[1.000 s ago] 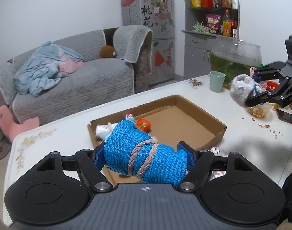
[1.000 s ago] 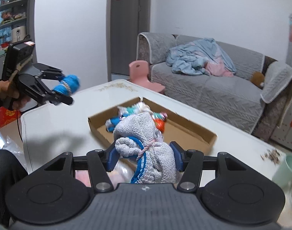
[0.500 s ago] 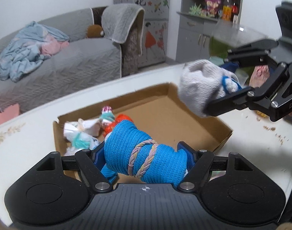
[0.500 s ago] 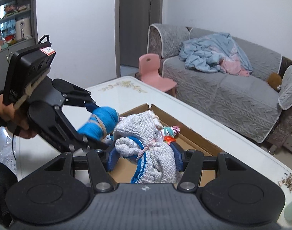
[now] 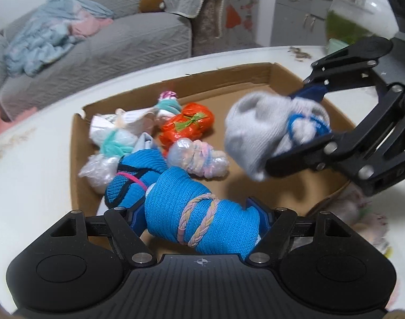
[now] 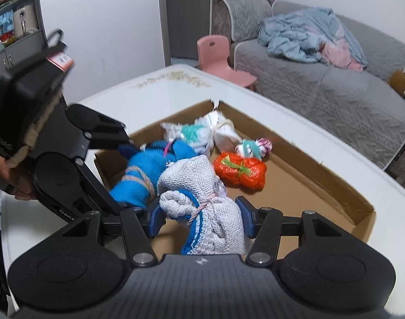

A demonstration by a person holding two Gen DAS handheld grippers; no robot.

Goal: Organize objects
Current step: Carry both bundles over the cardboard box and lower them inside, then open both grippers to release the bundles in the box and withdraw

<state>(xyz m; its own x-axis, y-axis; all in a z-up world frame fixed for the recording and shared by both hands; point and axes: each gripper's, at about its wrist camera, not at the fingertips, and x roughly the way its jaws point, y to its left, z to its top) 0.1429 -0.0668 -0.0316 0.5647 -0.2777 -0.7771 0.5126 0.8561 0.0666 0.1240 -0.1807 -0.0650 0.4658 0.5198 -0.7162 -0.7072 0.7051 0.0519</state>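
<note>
My left gripper is shut on a blue knitted sock roll tied with a pastel braid, held over the near edge of a shallow cardboard tray. My right gripper is shut on a grey sock roll with blue trim, held over the tray. Each gripper shows in the other's view: the right gripper with the grey roll, the left gripper with the blue roll. In the tray lie an orange bundle, another blue sock roll and several pale bundles.
The tray sits on a white table. A pale bundle lies on the table just right of the tray. A fish tank stands at the table's far right. A grey sofa and a pink chair stand beyond.
Both grippers have moved down and in over the tray, closer to each other, each still holding its sock roll.
</note>
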